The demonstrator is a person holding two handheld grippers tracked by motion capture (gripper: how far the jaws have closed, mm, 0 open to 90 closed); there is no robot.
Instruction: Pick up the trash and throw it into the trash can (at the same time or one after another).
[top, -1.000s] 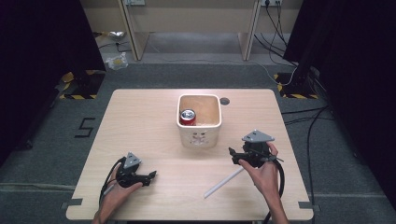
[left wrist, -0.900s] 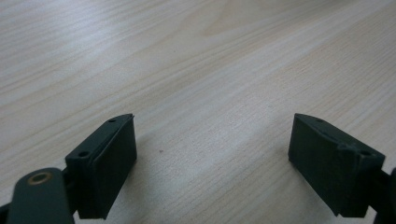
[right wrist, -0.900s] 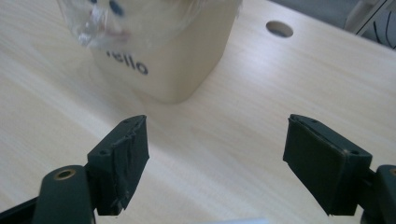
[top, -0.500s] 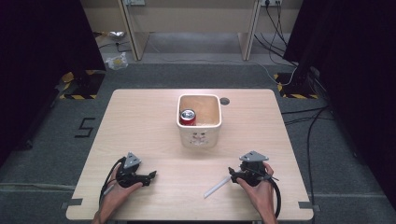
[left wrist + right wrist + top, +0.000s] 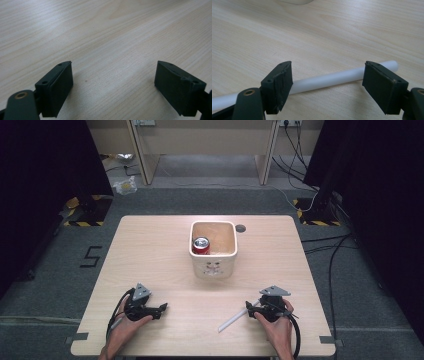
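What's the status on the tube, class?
Right gripper open, straddling tube. Left gripper open over bare table. Nothing in the way.

White rod (image 5: 329, 80) passes behind tool pads.

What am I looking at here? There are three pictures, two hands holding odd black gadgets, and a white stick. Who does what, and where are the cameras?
No robot arm works here: a person sits at the wooden table and holds a two-jaw gripper in each hand. The high view looks down from above the person's side. In it the left gripper is at lower left and the right gripper at lower right. The other two pictures come from small cameras riding on the grippers, looking out between their black jaws.

On the table stands a white tub with a red can inside. Nearer the person lies a white rod. The right gripper's jaws stand open on either side of the rod, which lies between them on the wood, not yet pinched. The left gripper is open over bare wood and holds nothing.
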